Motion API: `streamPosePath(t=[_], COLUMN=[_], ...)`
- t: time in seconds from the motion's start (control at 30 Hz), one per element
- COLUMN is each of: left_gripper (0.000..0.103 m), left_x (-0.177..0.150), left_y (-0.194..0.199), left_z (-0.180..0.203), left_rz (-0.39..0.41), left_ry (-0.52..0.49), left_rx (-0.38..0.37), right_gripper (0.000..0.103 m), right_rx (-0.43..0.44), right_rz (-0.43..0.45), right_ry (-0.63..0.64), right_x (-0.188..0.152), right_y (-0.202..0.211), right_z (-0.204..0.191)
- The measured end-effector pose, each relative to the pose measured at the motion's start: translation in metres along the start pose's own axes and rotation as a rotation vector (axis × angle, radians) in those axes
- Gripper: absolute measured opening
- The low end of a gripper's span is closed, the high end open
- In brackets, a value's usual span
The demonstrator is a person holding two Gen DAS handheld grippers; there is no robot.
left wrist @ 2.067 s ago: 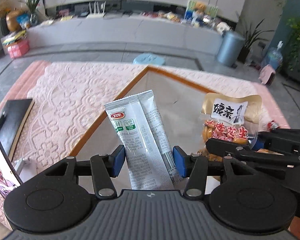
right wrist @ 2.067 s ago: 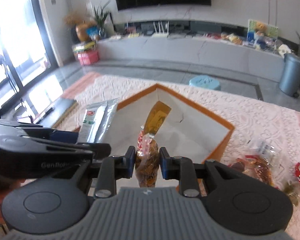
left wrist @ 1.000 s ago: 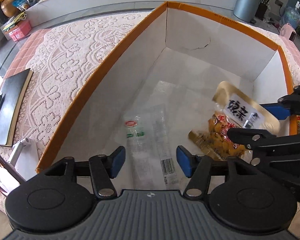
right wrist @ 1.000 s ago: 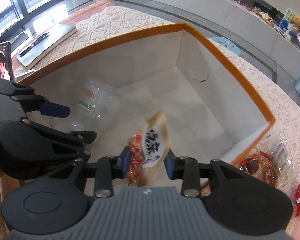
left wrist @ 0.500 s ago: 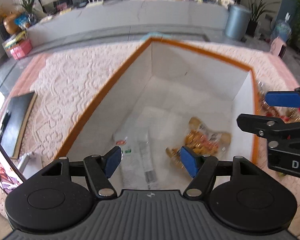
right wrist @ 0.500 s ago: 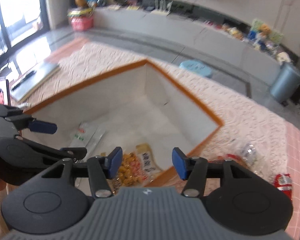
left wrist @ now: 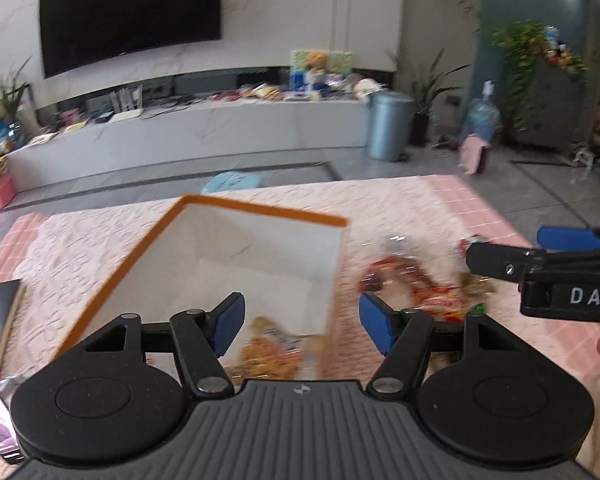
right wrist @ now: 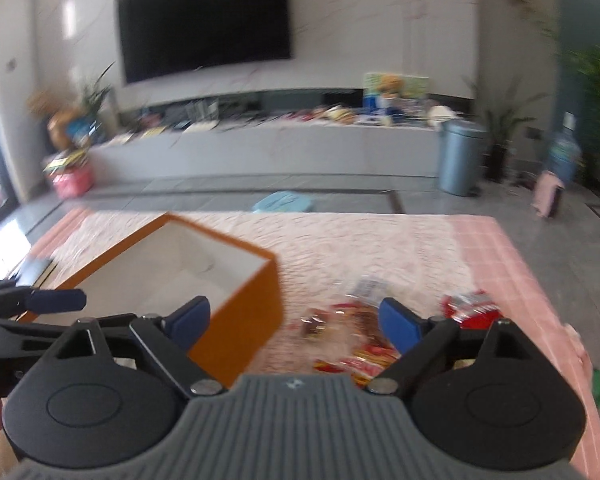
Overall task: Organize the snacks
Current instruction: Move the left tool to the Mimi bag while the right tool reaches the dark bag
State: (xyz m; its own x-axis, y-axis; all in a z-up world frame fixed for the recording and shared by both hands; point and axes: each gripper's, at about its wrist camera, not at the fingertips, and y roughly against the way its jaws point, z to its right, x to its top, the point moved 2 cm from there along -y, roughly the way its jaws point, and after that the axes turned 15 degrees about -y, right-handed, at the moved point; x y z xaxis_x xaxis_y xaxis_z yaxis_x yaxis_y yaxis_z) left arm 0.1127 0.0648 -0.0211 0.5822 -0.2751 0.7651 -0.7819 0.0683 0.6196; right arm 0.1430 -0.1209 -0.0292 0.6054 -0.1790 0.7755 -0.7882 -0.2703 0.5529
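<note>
- The orange-rimmed box (left wrist: 260, 216) sits ahead and to the left of the left gripper (left wrist: 300, 322), whose jaws stand wide and empty; one snack bag (left wrist: 268, 354) lies inside, just under it.
- The loose snack pile (right wrist: 356, 332) lies on the counter (right wrist: 380, 240) right of the box, just ahead of the right gripper (right wrist: 294, 322), whose jaws have just been opening, nothing between them.
- I'd say pick one packet at the pile's edge and pinch its sealed end.

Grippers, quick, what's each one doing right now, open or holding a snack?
Left gripper: open, holding nothing.
Right gripper: open, its jaws have just been opening, nothing between them.
</note>
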Motion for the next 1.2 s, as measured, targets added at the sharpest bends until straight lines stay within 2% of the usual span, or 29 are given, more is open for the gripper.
streamPosePath(t=[0.27,0.47,0.63,0.73,0.83,1.03,1.2], left_gripper=[0.076,0.076,0.076,0.076,0.076,0.068,0.062], left_x=[0.009,0.009,0.003,0.001,-0.003,-0.014,-0.016], left_y=[-0.007,-0.015,-0.031,-0.043,-0.055,-0.067,-0.080], left_z=[0.042,0.087,0.109,0.116,0.118,0.124,0.116], left_rz=[0.067,0.094,0.041,-0.020,-0.094,-0.175,-0.208], left_ry=[0.019,-0.056,-0.093,-0.131,-0.120,-0.189,-0.166], left_rx=[-0.116,-0.145,-0.200,-0.211,-0.244,-0.274,-0.307], right_gripper=[0.091,0.091,0.091,0.091,0.090,0.088,0.084], right_rx=[-0.125,-0.214,-0.240,-0.258,-0.269,-0.244,-0.191], right_rz=[0.032,0.019,-0.053,-0.109,-0.164,-0.237,-0.306], right_ry=[-0.132,-0.149,-0.167,-0.157,-0.126,-0.093,-0.085], right_x=[-0.021,-0.038,-0.047,-0.053,-0.058,-0.063,-0.062], right_y=[0.027,0.028,0.013,0.000,-0.015,-0.039,-0.058], right_z=[0.063,0.099,0.124,0.132,0.136,0.140,0.141])
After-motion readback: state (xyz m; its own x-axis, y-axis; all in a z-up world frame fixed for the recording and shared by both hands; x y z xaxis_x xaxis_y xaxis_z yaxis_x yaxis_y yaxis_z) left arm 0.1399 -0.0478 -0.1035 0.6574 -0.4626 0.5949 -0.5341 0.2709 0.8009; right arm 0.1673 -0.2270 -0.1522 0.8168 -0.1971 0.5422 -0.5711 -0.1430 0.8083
